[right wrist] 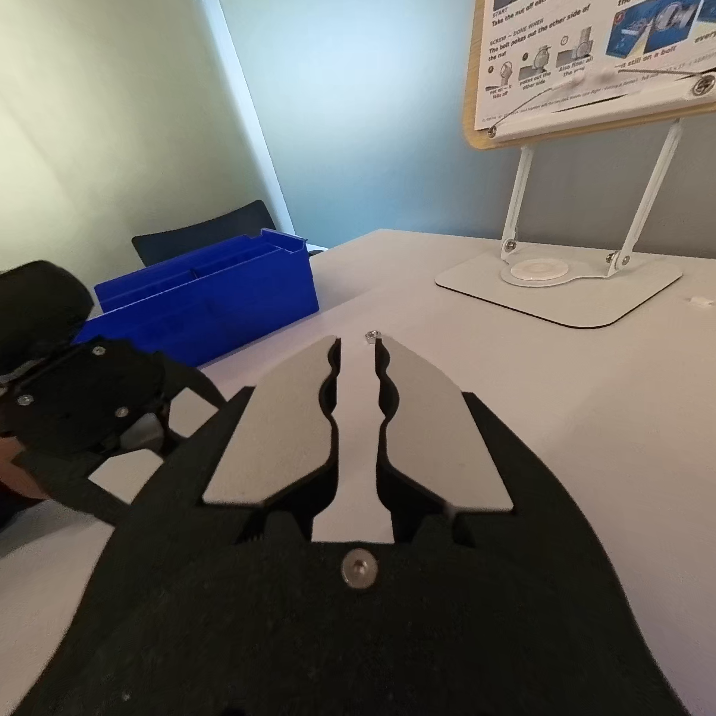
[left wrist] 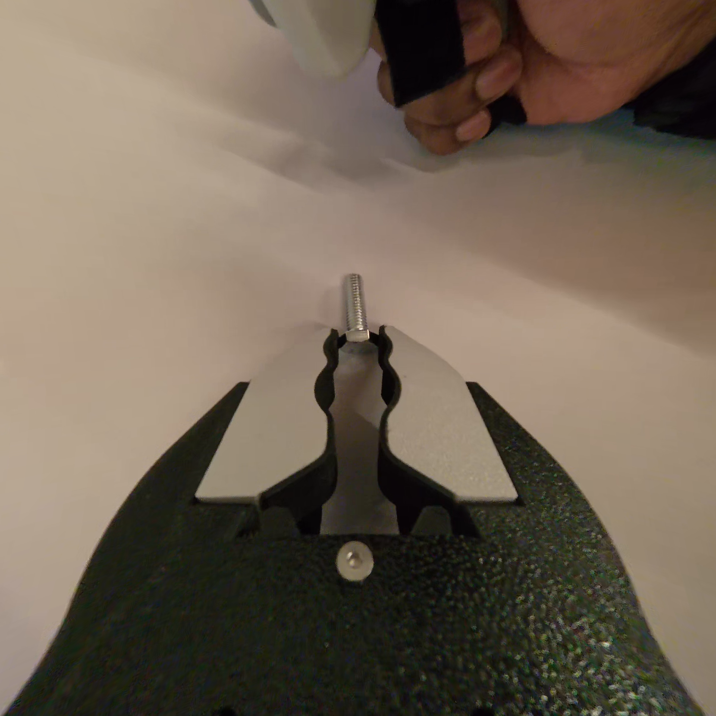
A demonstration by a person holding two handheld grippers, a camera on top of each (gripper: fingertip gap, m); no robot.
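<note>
In the left wrist view a silver hex bolt (left wrist: 355,306) lies on the white table (left wrist: 155,271), its threaded shank pointing away from me. Its head sits between the tips of my left gripper (left wrist: 357,334). A dark gap shows on each side of the head, so the pads do not press on it. In the right wrist view my right gripper (right wrist: 357,343) hovers over the table with its jaws apart and nothing between them. A small silver nut (right wrist: 372,336) lies on the table just past its right fingertip (right wrist: 381,345). The left gripper's black body (right wrist: 89,399) shows low at the left.
A blue bin (right wrist: 209,298) stands on the table's far left edge, with a dark chair (right wrist: 201,228) behind it. A white stand (right wrist: 561,286) carrying a wooden board with a printed sheet (right wrist: 581,66) stands at the far right. A hand (left wrist: 542,69) holds the other gripper. Across from one pair of fingers to the other is roughly 15 cm.
</note>
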